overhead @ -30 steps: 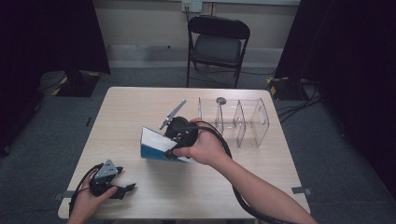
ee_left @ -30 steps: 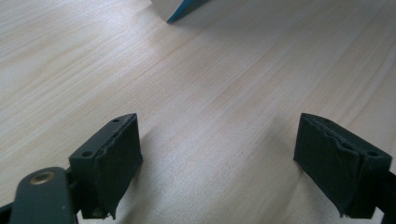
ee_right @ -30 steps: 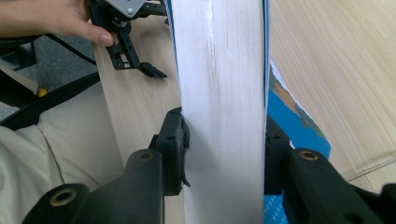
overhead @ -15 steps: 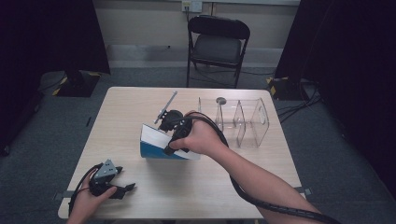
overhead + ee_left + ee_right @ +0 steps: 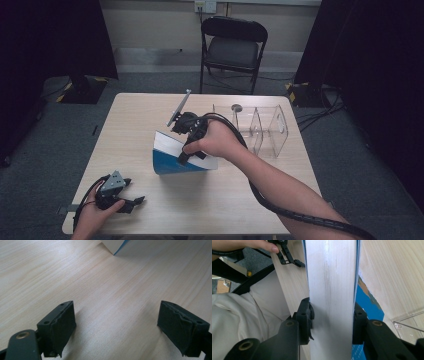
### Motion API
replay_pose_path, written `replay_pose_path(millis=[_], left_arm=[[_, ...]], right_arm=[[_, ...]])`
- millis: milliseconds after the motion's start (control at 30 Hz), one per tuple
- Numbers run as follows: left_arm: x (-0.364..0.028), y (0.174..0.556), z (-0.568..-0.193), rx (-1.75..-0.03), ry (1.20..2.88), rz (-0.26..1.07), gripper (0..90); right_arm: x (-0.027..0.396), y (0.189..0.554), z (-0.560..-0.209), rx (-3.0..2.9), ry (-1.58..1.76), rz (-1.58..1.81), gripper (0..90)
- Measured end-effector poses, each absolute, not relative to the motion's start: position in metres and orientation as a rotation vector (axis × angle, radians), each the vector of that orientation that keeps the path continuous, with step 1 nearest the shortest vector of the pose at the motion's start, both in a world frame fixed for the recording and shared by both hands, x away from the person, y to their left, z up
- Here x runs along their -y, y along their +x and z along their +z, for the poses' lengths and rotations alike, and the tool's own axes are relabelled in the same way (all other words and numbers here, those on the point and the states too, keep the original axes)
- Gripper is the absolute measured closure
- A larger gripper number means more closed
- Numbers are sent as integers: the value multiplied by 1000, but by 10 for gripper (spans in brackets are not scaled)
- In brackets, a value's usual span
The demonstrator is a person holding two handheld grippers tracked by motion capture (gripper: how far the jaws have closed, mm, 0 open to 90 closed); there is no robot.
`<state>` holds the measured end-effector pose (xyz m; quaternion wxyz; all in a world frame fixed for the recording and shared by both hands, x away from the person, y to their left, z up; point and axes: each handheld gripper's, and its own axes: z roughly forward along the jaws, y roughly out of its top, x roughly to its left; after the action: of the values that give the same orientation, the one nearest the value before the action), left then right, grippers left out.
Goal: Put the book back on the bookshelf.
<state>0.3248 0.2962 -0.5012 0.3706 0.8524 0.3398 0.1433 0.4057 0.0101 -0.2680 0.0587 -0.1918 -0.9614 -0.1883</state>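
Note:
A thick book (image 5: pixel 172 161) with a blue cover and white page block stands tilted on the table's middle, its lower edge on the wood. My right gripper (image 5: pixel 186 156) is shut on the book, one jaw against each cover, as the right gripper view shows across the white page edges (image 5: pixel 332 285). My left gripper (image 5: pixel 131 202) rests near the front left corner of the table, held in a hand, open with bare wood between its pads (image 5: pixel 62 325). A corner of the book (image 5: pixel 115 246) shows ahead of it in the left gripper view.
A clear acrylic divided organiser (image 5: pixel 260 127) stands just right of the book, with a small round dark thing (image 5: pixel 236 107) behind it. A black folding chair (image 5: pixel 232 47) is beyond the table's far edge. Dark curtains flank the room.
My right hand has lifted slightly and shifted right with the book, which stands more upright than a second ago. The left gripper has not moved.

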Motion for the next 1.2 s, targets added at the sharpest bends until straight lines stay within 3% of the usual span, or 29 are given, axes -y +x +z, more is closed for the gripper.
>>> replay_pose_path(millis=[1200], left_arm=[[-297, 325, -501, -874, 2183, 380, 140]], right_arm=[[-22, 443, -255, 2966, -554, -586, 592]])
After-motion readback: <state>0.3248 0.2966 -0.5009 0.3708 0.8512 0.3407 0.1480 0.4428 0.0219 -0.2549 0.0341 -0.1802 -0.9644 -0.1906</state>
